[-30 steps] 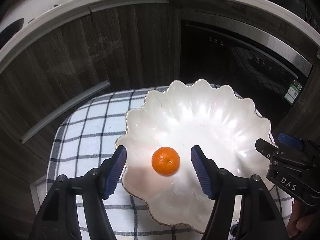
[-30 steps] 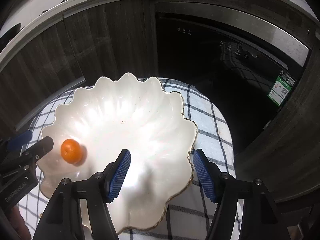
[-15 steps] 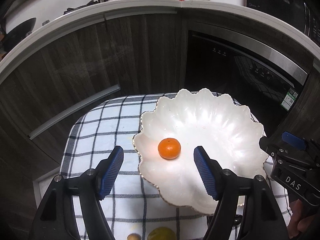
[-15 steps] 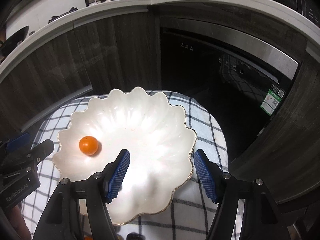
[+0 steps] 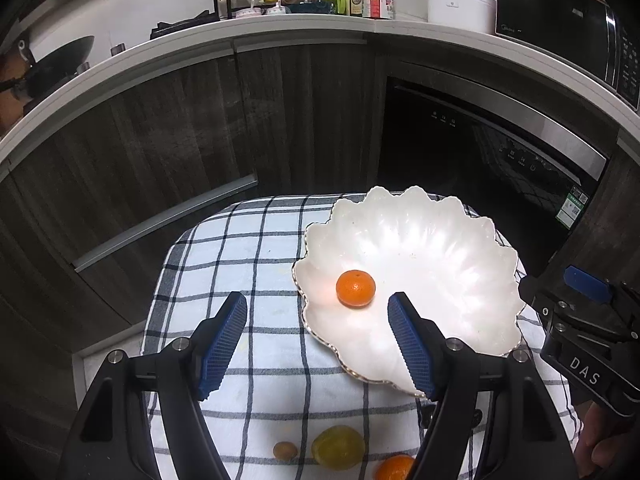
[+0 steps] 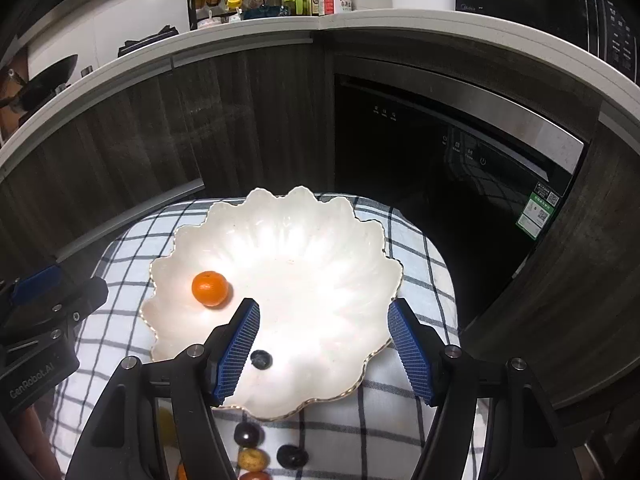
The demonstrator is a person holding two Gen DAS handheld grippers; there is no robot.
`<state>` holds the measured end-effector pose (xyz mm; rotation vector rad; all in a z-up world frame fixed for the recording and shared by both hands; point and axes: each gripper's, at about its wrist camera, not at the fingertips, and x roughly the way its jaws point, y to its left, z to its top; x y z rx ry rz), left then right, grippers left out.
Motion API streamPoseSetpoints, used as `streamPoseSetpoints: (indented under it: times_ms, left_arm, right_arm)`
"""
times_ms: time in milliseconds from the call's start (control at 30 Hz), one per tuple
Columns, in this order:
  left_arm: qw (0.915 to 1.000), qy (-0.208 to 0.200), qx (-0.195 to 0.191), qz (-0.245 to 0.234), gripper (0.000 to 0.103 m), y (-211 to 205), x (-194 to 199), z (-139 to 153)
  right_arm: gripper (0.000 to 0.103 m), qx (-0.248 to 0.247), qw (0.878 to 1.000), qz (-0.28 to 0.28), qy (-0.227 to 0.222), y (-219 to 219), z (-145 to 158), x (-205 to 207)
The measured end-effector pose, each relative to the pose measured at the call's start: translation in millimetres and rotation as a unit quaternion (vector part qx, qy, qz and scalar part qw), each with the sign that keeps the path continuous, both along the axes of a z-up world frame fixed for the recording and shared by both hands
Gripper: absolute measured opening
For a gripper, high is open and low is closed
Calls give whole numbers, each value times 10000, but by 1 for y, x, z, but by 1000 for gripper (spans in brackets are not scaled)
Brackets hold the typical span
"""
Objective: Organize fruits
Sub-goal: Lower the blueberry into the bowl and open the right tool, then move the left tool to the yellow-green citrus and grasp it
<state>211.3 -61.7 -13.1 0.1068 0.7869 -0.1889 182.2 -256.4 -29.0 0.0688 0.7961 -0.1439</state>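
A white scalloped plate (image 5: 440,264) (image 6: 320,264) sits on a blue-checked cloth (image 5: 248,264). One mandarin (image 5: 355,288) (image 6: 209,288) lies in its left part, and a small dark berry (image 6: 261,359) lies near its front. My left gripper (image 5: 316,340) is open and empty, raised over the plate's left rim just short of the mandarin. My right gripper (image 6: 323,350) is open and empty above the plate's front half. Loose on the cloth in front are a yellow-green fruit (image 5: 338,446), a small brown fruit (image 5: 285,450), an orange (image 5: 394,468) and two dark fruits (image 6: 249,434) (image 6: 292,456).
Dark wooden cabinets (image 5: 160,152) and a black built-in appliance (image 6: 440,152) stand right behind the cloth-covered surface. A white countertop (image 5: 304,28) above carries bottles, a rack and a microwave. The cloth ends close behind the plate.
Both grippers have drawn back and up from the plate, so the cloth and the loose fruits in front have come into view. The left jaws stand slightly wider. The mandarin has not moved.
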Motion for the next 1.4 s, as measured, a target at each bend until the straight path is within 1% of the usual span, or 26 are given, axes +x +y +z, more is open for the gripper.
streamPoseSetpoints:
  times_ms: [333,533,733,1400]
  left_arm:
    - [10000,-57,23,46,73,9,-17,4]
    - [10000,-47,72,-2,73,13,-28,1]
    - [9999,-73,141,-56,73,15,-42,-3]
    - [9996,152,218,-107,72,23,-81,-33]
  right_arm:
    - [68,-38,9999,99,-78,14,7,-14]
    - [68,-54,9998,177,-55,21,4,-23]
    - [68,-13,9998,220,19,25,-4,-34]
    - [68,-68,9983,542,207,43,-26,-67]
